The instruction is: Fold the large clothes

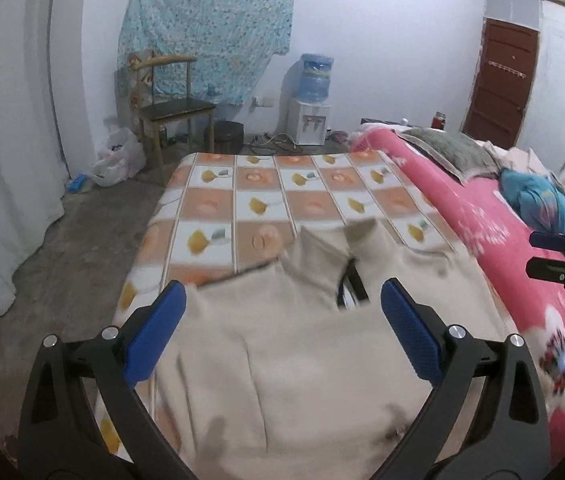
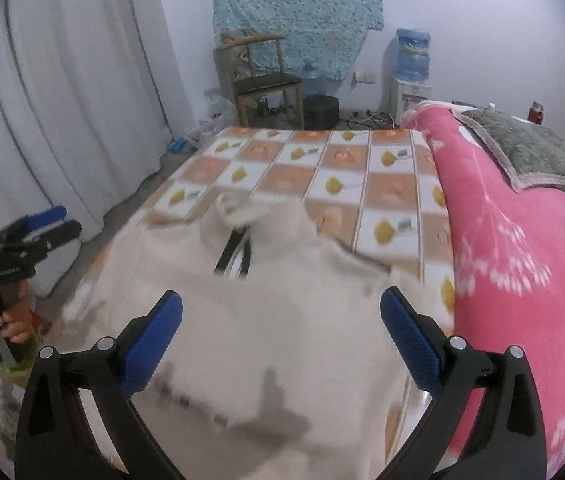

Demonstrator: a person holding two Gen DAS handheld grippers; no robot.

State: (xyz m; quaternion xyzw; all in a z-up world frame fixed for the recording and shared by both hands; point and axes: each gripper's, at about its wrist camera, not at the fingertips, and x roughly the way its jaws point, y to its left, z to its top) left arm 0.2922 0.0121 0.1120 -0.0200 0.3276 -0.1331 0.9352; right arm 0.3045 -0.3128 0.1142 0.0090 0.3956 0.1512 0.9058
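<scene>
A large cream collared garment (image 1: 290, 344) lies spread flat on the checked bedsheet (image 1: 266, 196), collar toward the far end, with a dark strap at the neck opening. My left gripper (image 1: 282, 300) hovers open above its chest, blue pads wide apart and holding nothing. In the right wrist view the same garment (image 2: 266, 320) fills the near bed, and my right gripper (image 2: 280, 304) is open over it, empty. Each gripper shows at the other view's edge: the right gripper (image 1: 562, 256) on the right, the left gripper (image 2: 38, 228) on the left, held by a hand (image 2: 10, 320).
A pink floral quilt (image 1: 494, 240) is heaped along the bed's right side with a grey pillow (image 1: 454, 152) and blue cloth on it. A wooden chair (image 1: 174, 108), water dispenser (image 1: 312, 100), plastic bag and white curtain (image 1: 6, 140) stand beyond and left of the bed.
</scene>
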